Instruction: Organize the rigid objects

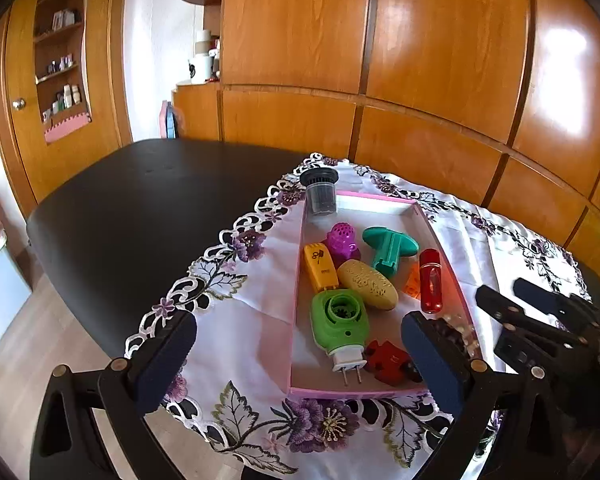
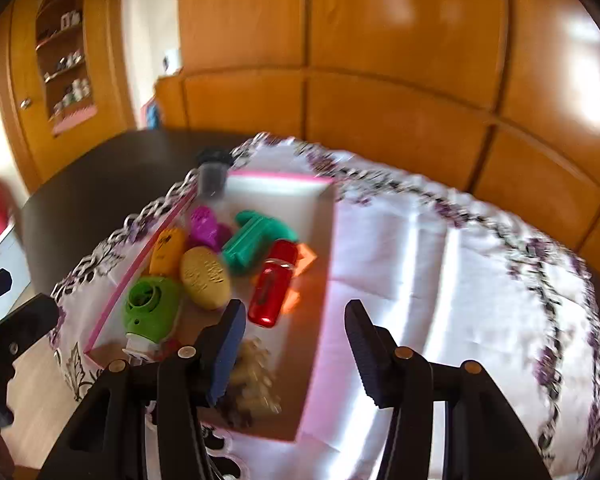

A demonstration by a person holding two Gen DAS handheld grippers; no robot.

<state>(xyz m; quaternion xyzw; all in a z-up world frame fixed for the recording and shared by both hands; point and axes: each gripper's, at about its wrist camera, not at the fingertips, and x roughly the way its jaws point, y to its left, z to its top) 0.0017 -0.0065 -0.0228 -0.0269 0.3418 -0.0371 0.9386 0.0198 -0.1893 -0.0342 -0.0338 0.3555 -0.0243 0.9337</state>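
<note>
Your left gripper [image 1: 300, 354] and right gripper [image 2: 296, 352] — fingers released, grasping nothing — hover over the tray [image 1: 296, 320], where the objects sit gathered together, apparently sorted.

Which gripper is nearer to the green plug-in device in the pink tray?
Left. The left gripper is open, and the green plug-in device lies between its fingers. The right gripper is open beyond the tray's other side, over the cloth.

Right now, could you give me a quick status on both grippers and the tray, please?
Left gripper open, empty. Right gripper open, empty. Pink-rimmed tray holds the objects, including green plug-in and red capsule. Nothing blocking.
</note>
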